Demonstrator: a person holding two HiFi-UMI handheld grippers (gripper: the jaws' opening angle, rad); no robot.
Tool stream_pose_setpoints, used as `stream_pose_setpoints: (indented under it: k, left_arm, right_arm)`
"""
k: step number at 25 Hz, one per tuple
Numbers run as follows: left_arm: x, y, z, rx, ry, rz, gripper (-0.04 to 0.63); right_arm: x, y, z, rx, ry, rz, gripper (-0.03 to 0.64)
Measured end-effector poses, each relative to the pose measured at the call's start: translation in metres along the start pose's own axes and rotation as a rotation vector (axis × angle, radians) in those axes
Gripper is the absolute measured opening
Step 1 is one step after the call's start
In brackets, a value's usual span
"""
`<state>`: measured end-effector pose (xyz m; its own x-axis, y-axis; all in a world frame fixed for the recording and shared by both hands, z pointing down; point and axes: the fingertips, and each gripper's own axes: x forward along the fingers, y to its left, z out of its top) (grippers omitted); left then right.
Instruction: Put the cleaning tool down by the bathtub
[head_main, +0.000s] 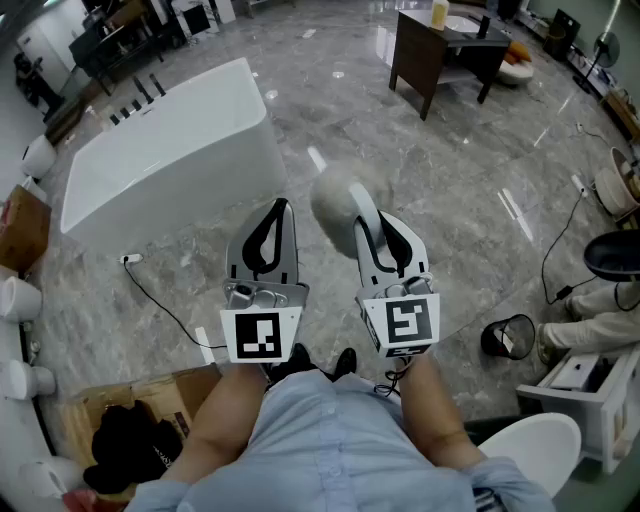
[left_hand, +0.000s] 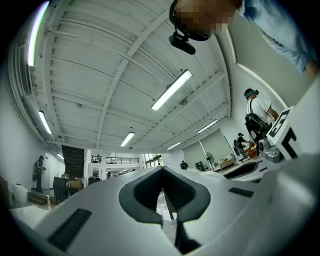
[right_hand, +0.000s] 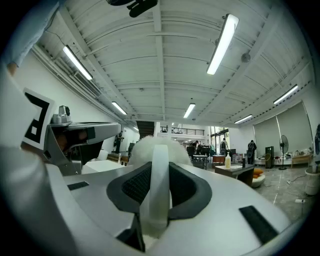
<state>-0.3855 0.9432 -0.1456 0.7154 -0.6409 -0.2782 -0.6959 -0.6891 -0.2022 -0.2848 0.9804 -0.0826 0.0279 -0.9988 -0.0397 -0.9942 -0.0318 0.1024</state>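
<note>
The white bathtub (head_main: 165, 155) stands on the grey marble floor at upper left. The cleaning tool is a duster with a fluffy white head (head_main: 335, 200) and a white handle (right_hand: 160, 180). My right gripper (head_main: 388, 232) is shut on that handle, held level, with the fluffy head (right_hand: 147, 147) sticking out past the jaws. The tool hangs above the floor, right of the tub's near corner. My left gripper (head_main: 275, 212) is beside it, close to the tub's corner, shut with nothing between its pads (left_hand: 162, 190).
A thin cable (head_main: 160, 300) runs over the floor below the tub. A cardboard box (head_main: 140, 410) sits at lower left. A dark wooden table (head_main: 440, 50) stands at the back. A black bin (head_main: 508, 338), a white drawer unit (head_main: 590, 385) and cables lie right.
</note>
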Motion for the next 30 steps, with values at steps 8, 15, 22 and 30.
stream_pose_setpoints:
  k: [8, 15, 22, 30]
  left_arm:
    - [0.002, -0.004, -0.003, 0.002, 0.008, 0.016, 0.015]
    - [0.004, 0.003, -0.023, -0.001, 0.047, 0.028, 0.015]
    - [0.028, 0.025, -0.059, -0.027, 0.087, 0.048, 0.015]
    - [0.101, 0.079, -0.111, -0.056, 0.116, 0.059, 0.015]
  right_arm:
    - [-0.009, -0.010, -0.012, 0.005, 0.061, 0.001, 0.103]
    - [-0.001, -0.016, -0.027, -0.005, 0.081, -0.016, 0.104]
    - [0.035, -0.028, -0.054, 0.020, 0.150, -0.035, 0.104]
    - [0.131, -0.040, -0.076, 0.022, 0.198, -0.023, 0.104]
